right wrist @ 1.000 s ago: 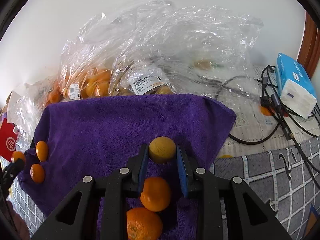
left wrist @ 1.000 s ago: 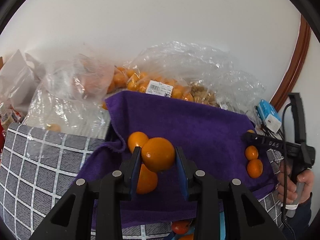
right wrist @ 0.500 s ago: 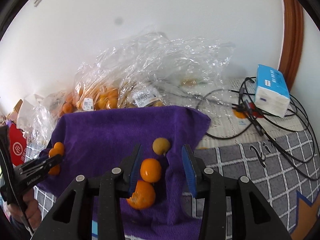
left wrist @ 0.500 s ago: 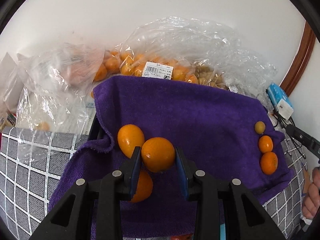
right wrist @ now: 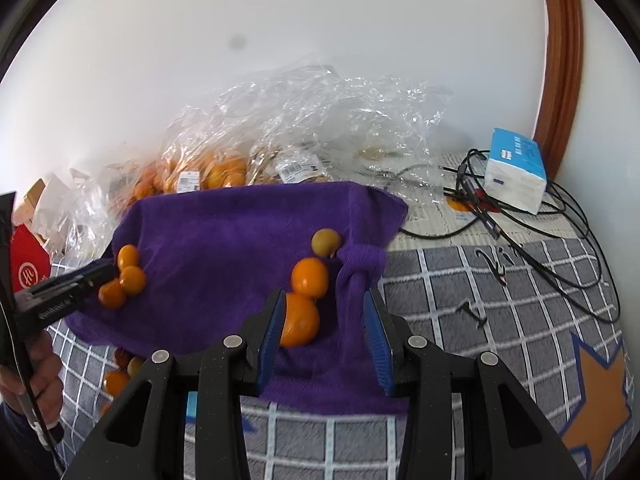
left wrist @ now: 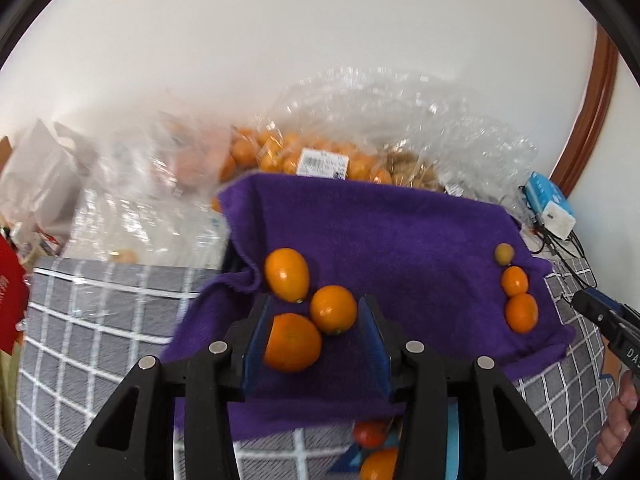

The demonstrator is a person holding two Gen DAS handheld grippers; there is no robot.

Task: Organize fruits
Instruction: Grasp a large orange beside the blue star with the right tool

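Both grippers, left gripper (left wrist: 316,330) and right gripper (right wrist: 325,328), are hanging narrowly parted and empty, the left's jaws having just been opening; oranges (left wrist: 333,309) are crowding the purple towel (left wrist: 384,232) at lower centre, plastic bags (right wrist: 304,128) blocking its far edge.

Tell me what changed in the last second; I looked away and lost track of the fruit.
Both grippers let go. The left gripper has just been opening; its orange now lies on the purple towel beside two others. The right gripper opened, left the greenish fruit on the towel and drew back. The bags stayed.
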